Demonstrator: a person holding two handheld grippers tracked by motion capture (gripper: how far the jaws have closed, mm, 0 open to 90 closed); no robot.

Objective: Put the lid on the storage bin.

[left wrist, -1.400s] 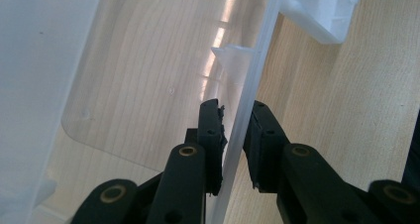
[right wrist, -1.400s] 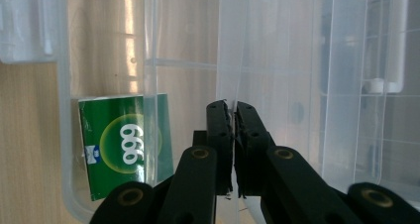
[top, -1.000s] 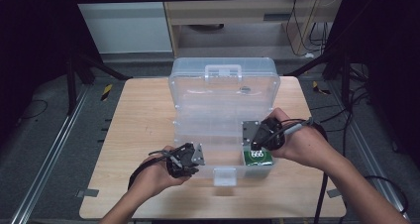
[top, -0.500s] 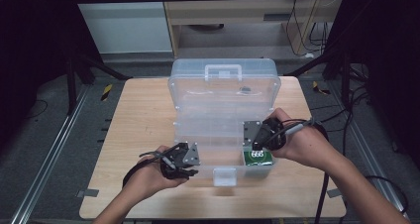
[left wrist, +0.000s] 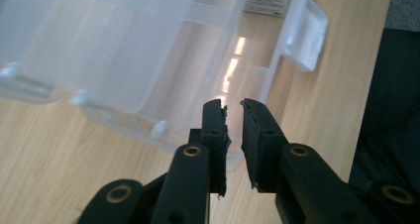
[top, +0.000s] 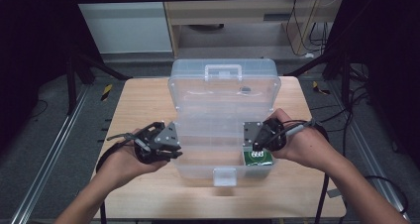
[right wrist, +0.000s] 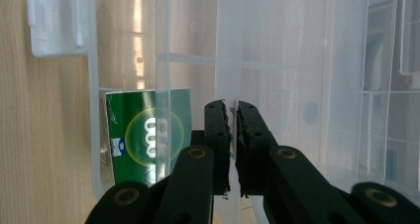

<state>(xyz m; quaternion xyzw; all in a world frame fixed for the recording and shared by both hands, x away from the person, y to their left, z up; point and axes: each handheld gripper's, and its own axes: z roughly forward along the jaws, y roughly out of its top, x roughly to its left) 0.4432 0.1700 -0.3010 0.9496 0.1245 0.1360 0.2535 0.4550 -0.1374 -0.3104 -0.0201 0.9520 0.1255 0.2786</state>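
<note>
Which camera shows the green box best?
The right gripper view: the green box sits close and large behind the clear bin wall, its white circle logo plain. The high view shows it small at the bin's front right corner; the left gripper view catches just an edge.

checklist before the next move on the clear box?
1. Right tongs clamped on clear plastic tray wall: ok.
2. Left tongs gripping: not ok; jaws have just been closing, narrow gap, nothing between them.
3. Clear hinged lid open: ok.
4. White front latch released: ok.
5. Green printed carton free of the tray: cannot tell.
</note>
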